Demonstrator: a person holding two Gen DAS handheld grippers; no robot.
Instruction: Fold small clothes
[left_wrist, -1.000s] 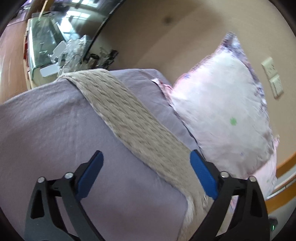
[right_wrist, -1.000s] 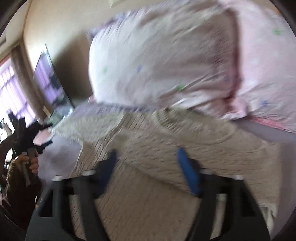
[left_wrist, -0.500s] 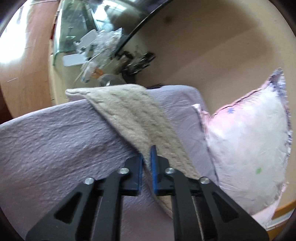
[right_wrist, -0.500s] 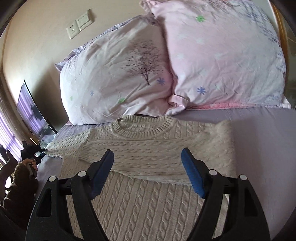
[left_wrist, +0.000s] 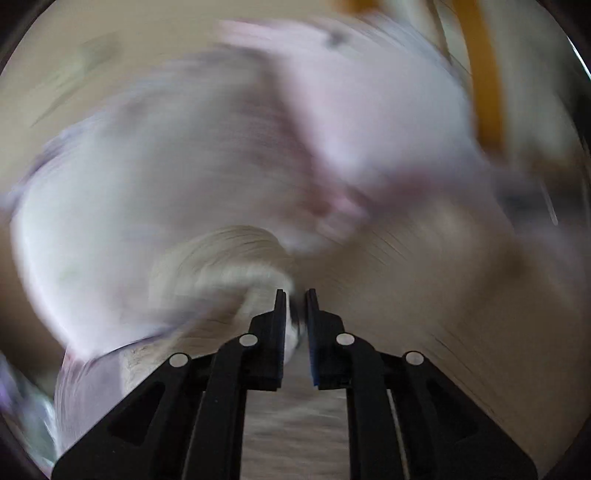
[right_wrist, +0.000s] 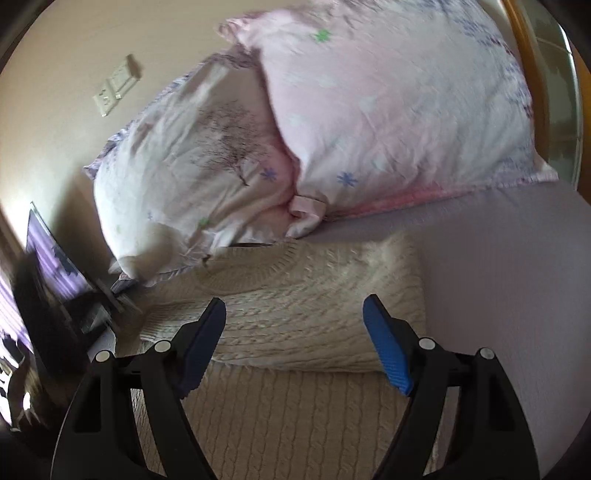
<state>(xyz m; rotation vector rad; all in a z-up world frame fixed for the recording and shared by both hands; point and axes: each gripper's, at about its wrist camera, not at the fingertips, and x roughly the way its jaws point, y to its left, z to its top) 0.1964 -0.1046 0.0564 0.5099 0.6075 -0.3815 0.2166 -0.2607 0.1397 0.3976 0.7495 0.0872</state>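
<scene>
A cream cable-knit sweater (right_wrist: 295, 317) lies flat on the lilac bed sheet (right_wrist: 498, 266), its neck toward the pillows and its right sleeve folded in over the chest. My right gripper (right_wrist: 293, 314) is open and empty, hovering just above the sweater's chest. In the blurred left wrist view my left gripper (left_wrist: 294, 295) is shut on the sweater's left sleeve (left_wrist: 229, 266), which is lifted and bunched in front of the pillows. The sweater body (left_wrist: 443, 288) spreads to the right of it.
Two pink and white floral pillows (right_wrist: 388, 110) lean against the beige wall behind the sweater. A wall socket (right_wrist: 114, 86) sits above them. A dark TV and stand (right_wrist: 55, 266) are at the left beyond the bed edge. A wooden headboard edge (right_wrist: 532, 66) is at right.
My left gripper shut on the sleeve half a second ago and has swung it fast toward the sweater body and pillows. My right gripper stayed open and drifted slightly closer over the chest.
</scene>
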